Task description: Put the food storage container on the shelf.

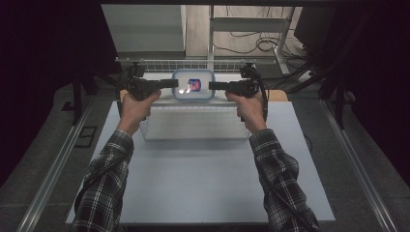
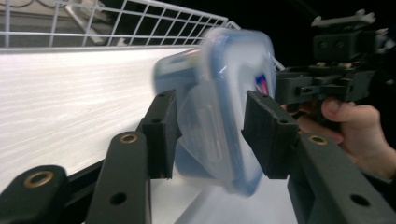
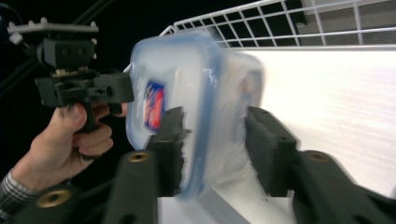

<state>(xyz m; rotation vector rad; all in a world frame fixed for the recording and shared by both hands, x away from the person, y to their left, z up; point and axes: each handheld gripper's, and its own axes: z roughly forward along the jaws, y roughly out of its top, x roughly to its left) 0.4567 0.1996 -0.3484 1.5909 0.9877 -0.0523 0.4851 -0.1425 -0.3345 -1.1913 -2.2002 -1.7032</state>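
Observation:
A clear plastic container [image 1: 193,86] with a blue-rimmed lid and a red-and-blue label is held up between my two grippers at the far end of the table. My left gripper [image 1: 175,83] grips its left side and my right gripper [image 1: 211,86] grips its right side. In the left gripper view the container [image 2: 219,107] stands on edge between the jaws of the left gripper [image 2: 212,121], and both pads press on it. In the right gripper view the right gripper [image 3: 212,135] is shut on the blurred container [image 3: 187,93] in the same way. Each view shows the other hand's gripper beyond it.
A white wire rack [image 1: 193,64] runs along the table's far edge. A translucent box [image 1: 193,126] lies on the pale table top [image 1: 203,183] just below the held container. A white cabinet [image 1: 145,29] stands behind, and both sides are dark.

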